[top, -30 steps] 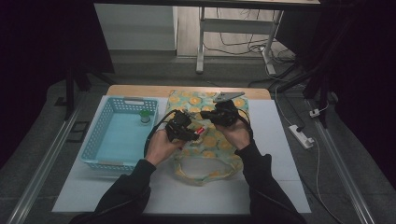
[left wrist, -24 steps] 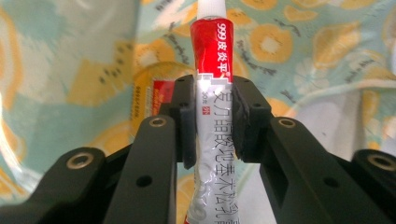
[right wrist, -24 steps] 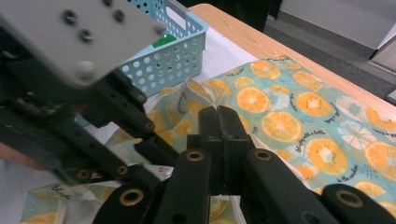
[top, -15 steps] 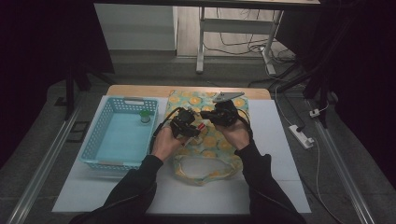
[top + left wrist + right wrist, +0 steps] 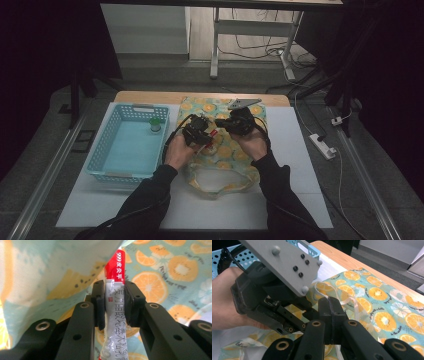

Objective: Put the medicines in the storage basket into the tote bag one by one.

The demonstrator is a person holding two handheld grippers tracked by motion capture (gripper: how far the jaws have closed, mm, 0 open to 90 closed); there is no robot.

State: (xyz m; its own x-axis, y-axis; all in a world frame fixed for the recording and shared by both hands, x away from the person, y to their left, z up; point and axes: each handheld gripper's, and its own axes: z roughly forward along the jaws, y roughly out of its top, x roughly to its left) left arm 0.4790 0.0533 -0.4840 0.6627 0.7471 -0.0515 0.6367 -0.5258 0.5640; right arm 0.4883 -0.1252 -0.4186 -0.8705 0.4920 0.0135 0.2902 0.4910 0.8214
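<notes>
**Sachet at the mouth of the bag**

On the white table under dim room light, I have my left gripper clamped on a red-and-white sachet, its red end poking up toward the raised edge of the orange-print fabric bag. My right gripper has its jaws pressed together; I think on the bag's white drawstring, but I cannot tell for sure. Both meet over the bag. A blue basket sits well to the left, holding a small green-capped jar.
</notes>
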